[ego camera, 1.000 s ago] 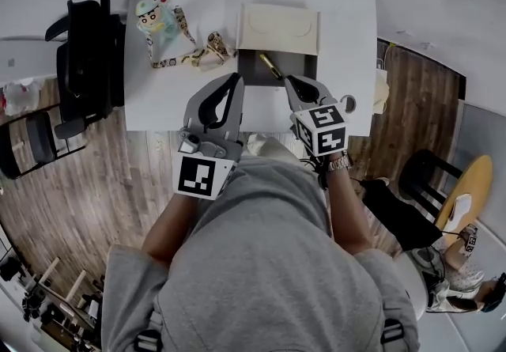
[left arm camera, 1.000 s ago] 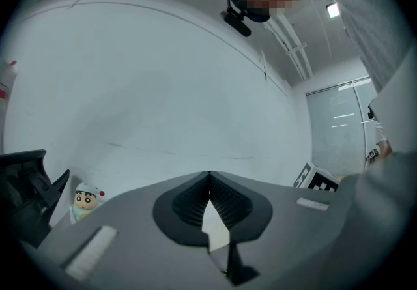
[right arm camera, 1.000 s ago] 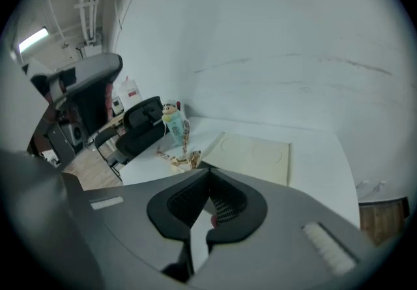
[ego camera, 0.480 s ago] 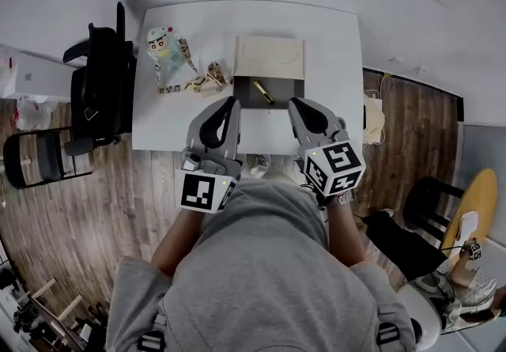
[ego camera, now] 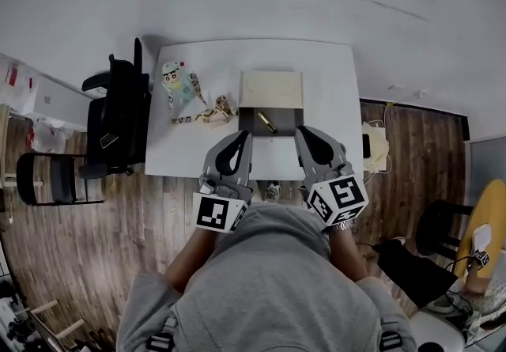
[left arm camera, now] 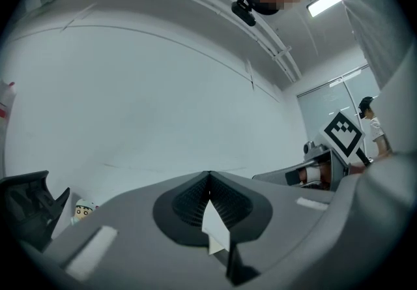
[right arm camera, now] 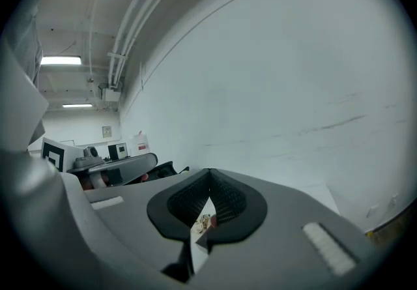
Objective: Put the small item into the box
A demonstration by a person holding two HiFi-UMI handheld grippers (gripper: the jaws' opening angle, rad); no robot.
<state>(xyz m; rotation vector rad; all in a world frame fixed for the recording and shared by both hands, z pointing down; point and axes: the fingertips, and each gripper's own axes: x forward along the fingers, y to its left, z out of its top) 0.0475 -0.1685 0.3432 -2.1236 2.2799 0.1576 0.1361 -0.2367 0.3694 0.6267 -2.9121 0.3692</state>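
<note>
Both grippers have drawn back from the box point(ego camera: 289, 126) toward the person's chest, and they now hang over the near edge of the white table point(ego camera: 332, 81). The left gripper point(ego camera: 242, 137) has its jaws pressed together with nothing between them, and so does the right gripper point(ego camera: 303, 132).

The small gold item point(ego camera: 266, 122) lies on the box's dark floor. It is long and thin and set on a slant, its far end toward the left and its near end toward the right. The pale lid point(ego camera: 271, 89) lies open on the far side. A patterned strap point(ego camera: 207, 113) ends just beside the box's left wall and runs to a toy figure point(ego camera: 175, 77). A black chair point(ego camera: 118, 125) stands at the table's left edge.
</note>
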